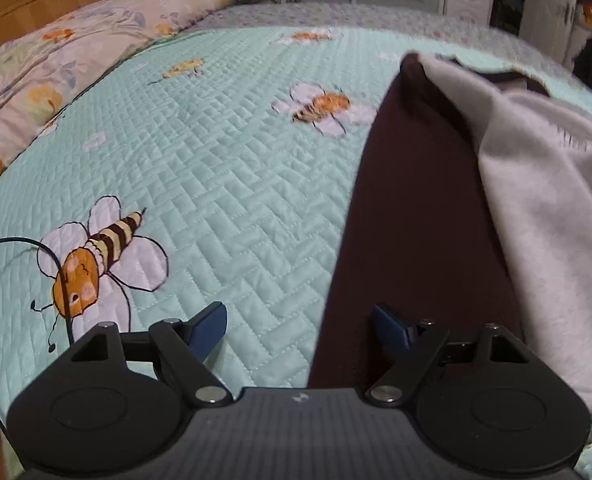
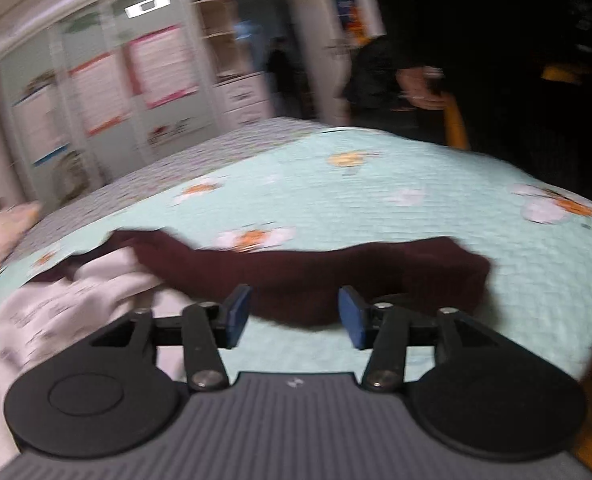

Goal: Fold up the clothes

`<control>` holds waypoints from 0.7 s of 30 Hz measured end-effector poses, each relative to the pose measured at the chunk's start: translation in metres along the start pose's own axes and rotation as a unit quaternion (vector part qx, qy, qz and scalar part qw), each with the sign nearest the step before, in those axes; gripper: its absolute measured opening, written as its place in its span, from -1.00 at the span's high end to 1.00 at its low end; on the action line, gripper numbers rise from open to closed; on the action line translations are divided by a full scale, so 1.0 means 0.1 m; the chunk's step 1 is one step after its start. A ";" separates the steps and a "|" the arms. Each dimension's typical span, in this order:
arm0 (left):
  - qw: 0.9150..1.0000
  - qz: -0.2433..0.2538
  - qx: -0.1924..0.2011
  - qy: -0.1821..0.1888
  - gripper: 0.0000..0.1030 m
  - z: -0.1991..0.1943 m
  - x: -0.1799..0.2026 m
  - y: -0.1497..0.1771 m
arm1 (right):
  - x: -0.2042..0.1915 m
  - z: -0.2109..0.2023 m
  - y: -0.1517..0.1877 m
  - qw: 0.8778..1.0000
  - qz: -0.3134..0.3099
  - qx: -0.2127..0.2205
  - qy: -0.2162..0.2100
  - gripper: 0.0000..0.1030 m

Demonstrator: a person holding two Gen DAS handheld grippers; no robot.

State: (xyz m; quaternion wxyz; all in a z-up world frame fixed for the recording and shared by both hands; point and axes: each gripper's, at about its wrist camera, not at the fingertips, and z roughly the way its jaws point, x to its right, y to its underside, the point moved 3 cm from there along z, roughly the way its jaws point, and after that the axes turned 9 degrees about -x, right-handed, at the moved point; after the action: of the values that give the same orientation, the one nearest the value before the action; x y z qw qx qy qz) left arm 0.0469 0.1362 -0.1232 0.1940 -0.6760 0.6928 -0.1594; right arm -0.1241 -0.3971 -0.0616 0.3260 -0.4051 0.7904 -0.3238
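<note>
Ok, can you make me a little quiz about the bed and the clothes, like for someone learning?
1. True or false: the left hand-held gripper is clamped on the dark maroon garment.
2. What animal decorates the mint quilt? A) bees B) ducks C) cats
3. Fill in: the pale grey cloth lies partly over the ___ garment.

Key: 1 false, its jaws stand open around nothing; 2 A; 3 maroon.
</note>
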 end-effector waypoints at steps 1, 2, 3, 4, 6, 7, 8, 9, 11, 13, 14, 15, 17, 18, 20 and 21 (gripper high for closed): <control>1.000 0.006 -0.002 0.000 -0.60 0.02 0.03 0.00 | -0.10 -0.01 0.01 1.000 -0.014 -0.008 -0.014 -0.11; 1.000 0.009 -0.003 0.000 -0.64 0.04 0.06 0.01 | -0.19 -0.02 0.02 0.999 -0.023 -0.015 -0.027 -0.11; 1.000 0.009 -0.005 -0.003 -0.66 0.06 0.08 0.01 | -0.27 -0.02 0.03 0.999 -0.029 -0.020 -0.037 -0.11; 1.000 0.008 -0.007 -0.005 -0.70 0.07 0.09 0.01 | -0.34 -0.01 0.05 0.998 -0.031 -0.026 -0.045 -0.11; 1.000 0.005 -0.012 0.002 -0.73 0.13 0.08 0.01 | -0.47 0.00 0.07 0.997 -0.032 -0.037 -0.060 -0.11; 1.000 0.003 -0.014 0.006 -0.78 0.16 0.07 0.01 | -0.52 0.02 0.09 0.996 -0.030 -0.043 -0.068 -0.11; 1.000 0.000 -0.016 0.011 -0.79 0.18 0.06 0.00 | -0.58 0.02 0.11 0.995 -0.029 -0.049 -0.078 -0.11; 1.000 -0.005 -0.017 0.019 -0.78 0.20 0.05 0.00 | -0.64 0.02 0.14 0.994 -0.032 -0.053 -0.087 -0.11; 0.999 -0.008 -0.011 0.040 -0.22 0.18 0.05 -0.03 | -0.77 0.04 0.19 0.992 -0.045 -0.060 -0.100 -0.11; 0.999 0.000 -0.001 0.049 0.87 0.11 0.11 -0.07 | -0.88 0.05 0.25 0.990 -0.058 -0.065 -0.108 -0.11; 0.999 0.006 0.004 0.047 0.94 0.06 0.15 -0.10 | -0.92 0.05 0.28 0.989 -0.065 -0.068 -0.111 -0.11; 0.999 0.010 0.010 0.032 0.95 0.02 0.17 -0.13 | -0.95 0.06 0.30 0.989 -0.071 -0.070 -0.113 -0.11; 0.999 0.017 0.028 0.015 0.96 -0.07 0.20 -0.18 | -0.99 0.07 0.31 0.988 -0.079 -0.070 -0.113 -0.11; 0.999 0.014 0.033 0.011 0.96 -0.11 0.18 -0.21 | -1.00 0.07 0.32 0.988 -0.081 -0.070 -0.112 -0.11; 0.999 0.008 0.043 0.004 0.96 -0.19 0.13 -0.27 | -0.99 0.06 0.31 0.988 -0.081 -0.069 -0.110 -0.11; 0.999 0.007 0.046 0.002 0.96 -0.21 0.10 -0.30 | -0.99 0.06 0.31 0.988 -0.081 -0.069 -0.108 -0.11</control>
State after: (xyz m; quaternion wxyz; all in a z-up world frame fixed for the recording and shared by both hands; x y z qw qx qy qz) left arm 0.0629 0.1239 -0.0904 0.2243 -0.6615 0.6896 -0.1913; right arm -0.0876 -0.3001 -0.0644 0.3531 -0.5223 0.7356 -0.2479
